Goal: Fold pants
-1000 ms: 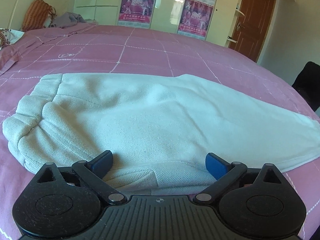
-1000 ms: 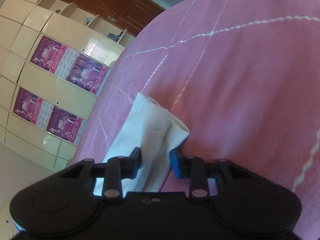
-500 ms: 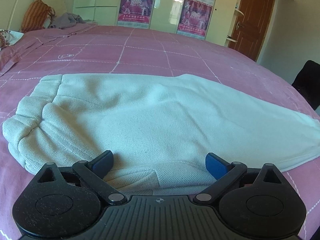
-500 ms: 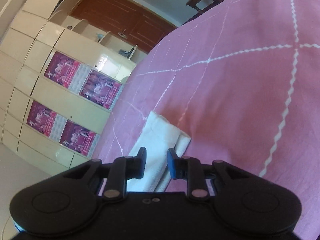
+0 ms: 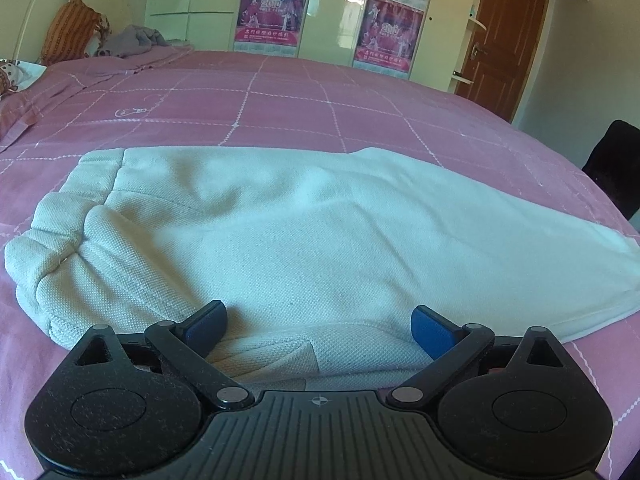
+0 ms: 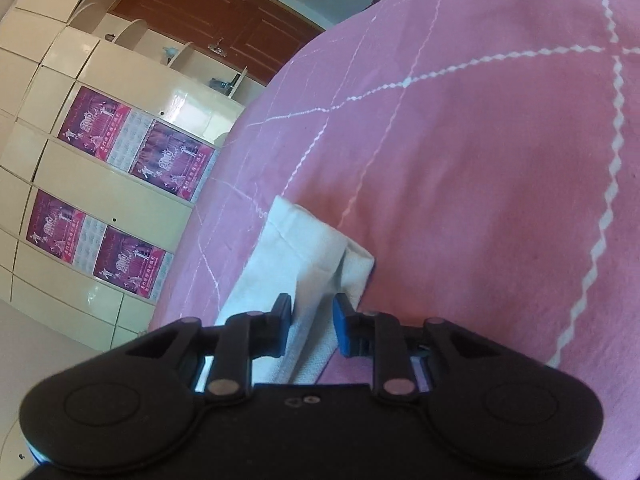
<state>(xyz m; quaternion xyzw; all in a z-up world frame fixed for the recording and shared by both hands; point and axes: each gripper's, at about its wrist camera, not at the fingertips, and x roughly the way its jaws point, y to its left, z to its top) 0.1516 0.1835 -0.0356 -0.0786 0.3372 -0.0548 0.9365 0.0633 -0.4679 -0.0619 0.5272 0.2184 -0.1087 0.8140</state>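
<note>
**Pants flat on the bed, right gripper down at the leg cuff**

So in the left wrist view the cream pants point(image 5: 312, 232) are spread across the middle of the frame on the pink checked bedspread point(image 5: 280, 108), bunched waistband at the left edge, leg tapering off toward the right edge. The left gripper point(image 5: 319, 322) sits at the bottom of the frame with its jaws spread wide. Near edge of the fabric lies between the blue pads point(image 5: 430, 330), but they're nowhere close to pinching it.

Right wrist view is tilted a lot. The leg end of the pants point(image 6: 308, 256) sits in the lower middle, cuff corner pointing up and to the right, pink bedspread point(image 6: 480, 160) filling the right side. The right gripper point(image 6: 310, 324) has a narrow gap, with a strip of the fabric running between the pads. Its jaws have just been opening a bit; honestly I can't tell if the pads actually press on the cloth or just flank it.

Background: cream wardrobe point(image 5: 344, 12) with magenta posters point(image 5: 268, 12) at the top, brown door point(image 5: 504, 40) in the upper right.
</note>
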